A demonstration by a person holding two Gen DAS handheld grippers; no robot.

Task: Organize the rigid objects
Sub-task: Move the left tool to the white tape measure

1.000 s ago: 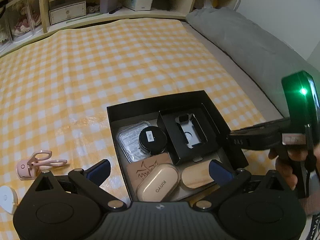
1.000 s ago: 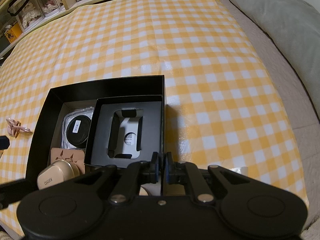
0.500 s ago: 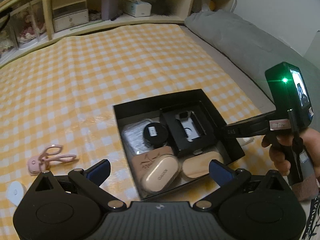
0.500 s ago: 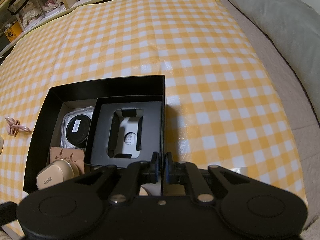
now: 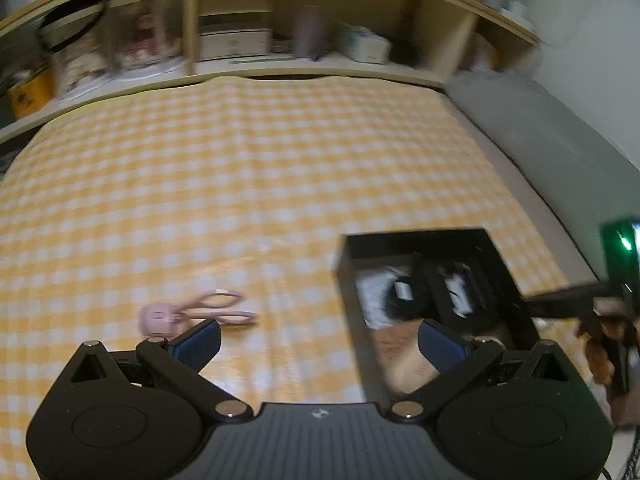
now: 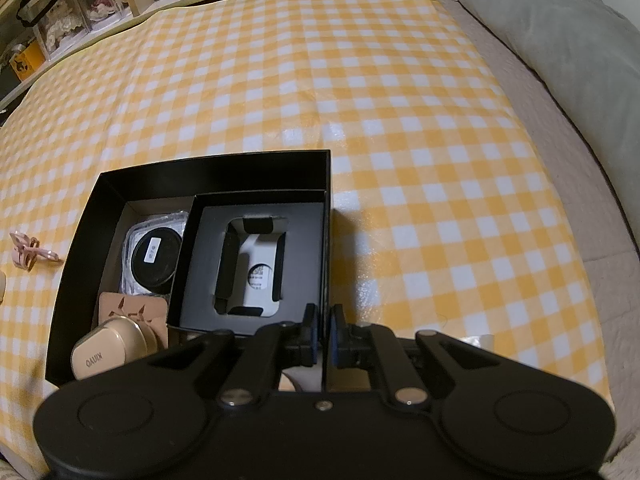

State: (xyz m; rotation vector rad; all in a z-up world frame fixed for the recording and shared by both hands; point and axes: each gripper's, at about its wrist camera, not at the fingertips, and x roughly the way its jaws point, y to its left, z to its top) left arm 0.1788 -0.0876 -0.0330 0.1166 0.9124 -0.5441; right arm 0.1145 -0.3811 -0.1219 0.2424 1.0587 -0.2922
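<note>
A black box (image 6: 216, 168) lies on the yellow checked cloth. My right gripper (image 6: 326, 336) is shut on the box's right wall near its front corner. Inside the box are a smaller black box (image 6: 200, 280) with a grey insert, a round black tin (image 6: 155, 256) on a clear packet, a tan card (image 6: 128, 308) and a beige case (image 6: 108, 354). My left gripper (image 5: 320, 336) is open with nothing between its fingers, left of the black box (image 5: 416, 238). A pink eyelash curler (image 5: 160, 318) lies on the cloth just beyond its left fingertip (image 5: 198, 340). This view is blurred.
The eyelash curler (image 6: 28, 254) lies left of the box, with a white object (image 6: 2, 284) at the frame edge beside it. Shelves (image 5: 240, 44) with boxes line the far side. A grey pillow (image 6: 560, 40) lies along the right. A hand (image 5: 600, 344) holds the right gripper.
My left gripper has swung left and pulled back from over the box, so the eyelash curler now lies just ahead of it. The right gripper and the box have not moved.
</note>
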